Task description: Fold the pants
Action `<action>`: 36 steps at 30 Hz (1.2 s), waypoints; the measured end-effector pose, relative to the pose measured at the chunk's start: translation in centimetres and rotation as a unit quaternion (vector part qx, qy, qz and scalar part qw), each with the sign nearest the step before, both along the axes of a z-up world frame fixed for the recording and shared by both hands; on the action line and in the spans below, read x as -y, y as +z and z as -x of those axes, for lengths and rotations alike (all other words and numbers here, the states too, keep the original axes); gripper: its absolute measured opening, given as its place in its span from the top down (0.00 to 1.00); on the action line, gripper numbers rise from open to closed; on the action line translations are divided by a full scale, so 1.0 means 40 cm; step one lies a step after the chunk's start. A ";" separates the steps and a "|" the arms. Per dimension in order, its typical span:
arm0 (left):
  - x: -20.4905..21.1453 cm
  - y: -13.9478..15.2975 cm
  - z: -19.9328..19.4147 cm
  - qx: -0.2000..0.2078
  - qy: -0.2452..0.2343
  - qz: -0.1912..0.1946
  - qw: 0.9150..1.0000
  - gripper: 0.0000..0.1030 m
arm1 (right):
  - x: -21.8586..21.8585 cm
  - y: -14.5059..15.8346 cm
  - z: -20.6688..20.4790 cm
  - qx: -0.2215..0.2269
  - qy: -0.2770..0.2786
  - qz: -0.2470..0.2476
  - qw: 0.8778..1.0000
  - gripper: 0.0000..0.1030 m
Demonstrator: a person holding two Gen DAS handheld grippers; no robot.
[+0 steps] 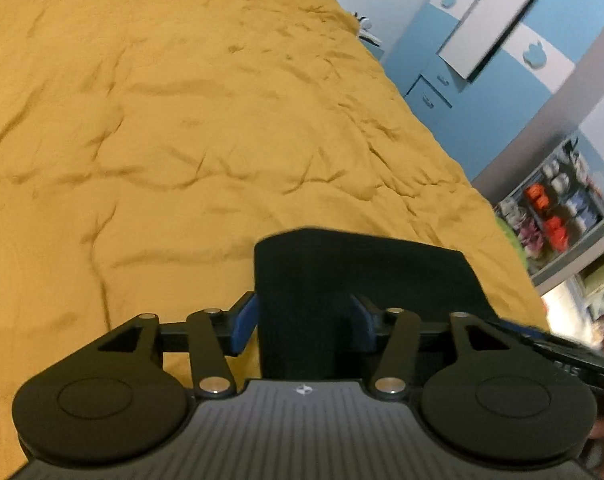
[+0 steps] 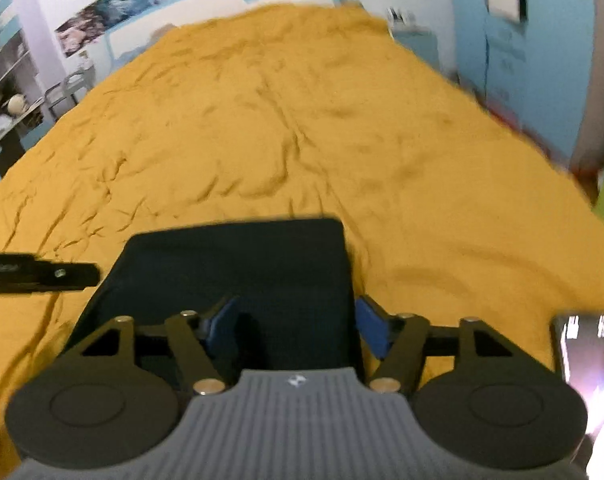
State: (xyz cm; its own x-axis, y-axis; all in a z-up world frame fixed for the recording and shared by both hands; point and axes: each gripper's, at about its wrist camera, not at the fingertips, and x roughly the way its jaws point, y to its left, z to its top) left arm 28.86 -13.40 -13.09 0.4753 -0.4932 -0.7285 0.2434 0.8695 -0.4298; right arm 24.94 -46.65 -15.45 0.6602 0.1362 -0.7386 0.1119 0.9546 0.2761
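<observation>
Broadly, the bed [image 2: 302, 120] under its mustard cover serves as the folding space. Near its closest edge lie the dark pants [image 2: 242, 272], already a compact rectangle, so the folding looks nearly finished. Both the left gripper [image 1: 303, 322] and right gripper [image 2: 298, 328] hover over it, fingers apart, pressing nothing, likely just letting go.

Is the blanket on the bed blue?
No, the blanket is mustard yellow; the dark pants lie folded on it.
</observation>
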 end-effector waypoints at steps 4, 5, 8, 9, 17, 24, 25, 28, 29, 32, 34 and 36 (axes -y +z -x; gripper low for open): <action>-0.040 -0.044 -0.011 -0.057 0.016 0.052 0.997 0.34 | 0.042 -0.052 0.002 -0.035 -0.018 -0.087 0.995 0.34; -0.044 -0.062 -0.018 -0.075 0.017 0.063 0.995 0.34 | 0.051 -0.063 0.000 -0.039 -0.021 -0.100 0.994 0.34; -0.066 -0.115 -0.035 -0.117 0.024 0.115 0.986 0.31 | 0.076 -0.095 0.001 -0.047 -0.031 -0.149 0.987 0.34; -0.071 -0.131 -0.041 -0.127 0.026 0.133 0.983 0.31 | 0.082 -0.103 -0.001 -0.049 -0.031 -0.160 0.985 0.34; -0.062 -0.179 -0.074 -0.147 0.033 0.167 0.974 0.30 | 0.091 -0.144 -0.029 -0.057 -0.025 -0.200 0.978 0.28; -0.045 -0.157 -0.060 -0.124 0.027 0.144 0.981 0.66 | 0.094 -0.123 -0.019 -0.044 -0.030 -0.210 0.976 0.63; -0.047 -0.150 -0.052 -0.119 0.028 0.142 0.982 0.72 | 0.095 -0.116 -0.015 -0.041 -0.031 -0.212 0.976 0.69; -0.042 -0.123 -0.038 -0.097 0.030 0.132 0.986 0.78 | 0.093 -0.088 -0.004 -0.029 -0.030 -0.211 0.977 0.78; -0.039 -0.110 -0.031 -0.086 0.028 0.124 0.988 0.79 | 0.092 -0.078 -0.003 -0.024 -0.029 -0.210 0.977 0.79; -0.041 -0.067 -0.013 -0.065 0.027 0.114 0.991 0.80 | 0.074 -0.034 0.005 -0.007 -0.017 -0.195 0.981 0.81; -0.050 -0.039 -0.005 -0.056 0.029 0.110 0.992 0.81 | 0.065 -0.006 0.013 0.004 -0.009 -0.200 0.980 0.82; -0.071 -0.007 0.009 -0.043 0.035 0.105 0.993 0.81 | 0.054 0.016 0.017 0.010 -0.002 -0.211 0.977 0.82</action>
